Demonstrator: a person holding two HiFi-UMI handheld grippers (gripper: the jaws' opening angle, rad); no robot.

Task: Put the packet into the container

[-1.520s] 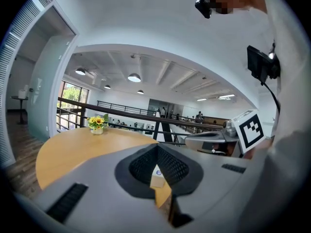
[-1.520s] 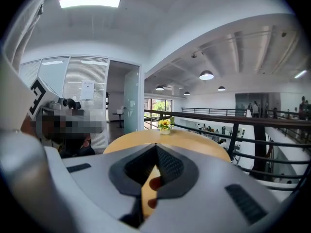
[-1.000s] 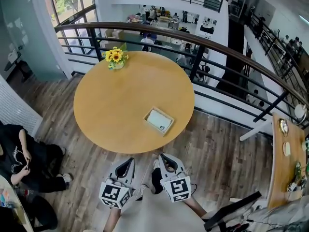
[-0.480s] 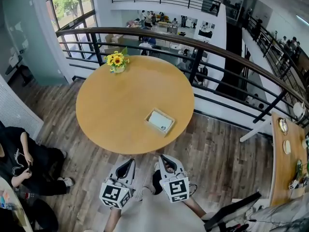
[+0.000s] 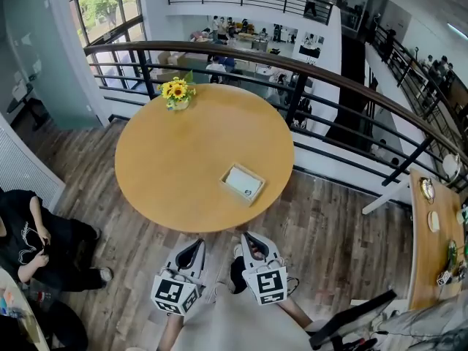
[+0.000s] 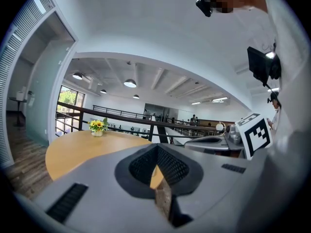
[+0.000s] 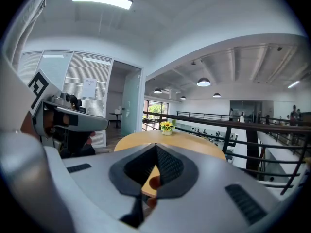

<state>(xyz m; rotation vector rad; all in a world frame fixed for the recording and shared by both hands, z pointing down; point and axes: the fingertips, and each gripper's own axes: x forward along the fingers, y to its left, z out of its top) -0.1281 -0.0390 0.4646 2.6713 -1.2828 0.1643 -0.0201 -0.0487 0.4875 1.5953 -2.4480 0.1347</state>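
Note:
A shallow wooden tray container lies on the round wooden table, near its right front edge. Its inside looks white with a small dark mark; I cannot tell whether that is the packet. Both grippers hang close to my body, short of the table's near edge. My left gripper has its jaws together with nothing between them. My right gripper is also shut. A small reddish shape shows through the gap behind its tips, and I cannot tell what it is.
A pot of sunflowers stands at the table's far edge. A dark railing curves behind the table above a lower floor. A person in black sits at the left. Another table with dishes is at the right.
The head view has shifted slightly, so the table sits a little further right. Both grippers stay in the same place with jaws together.

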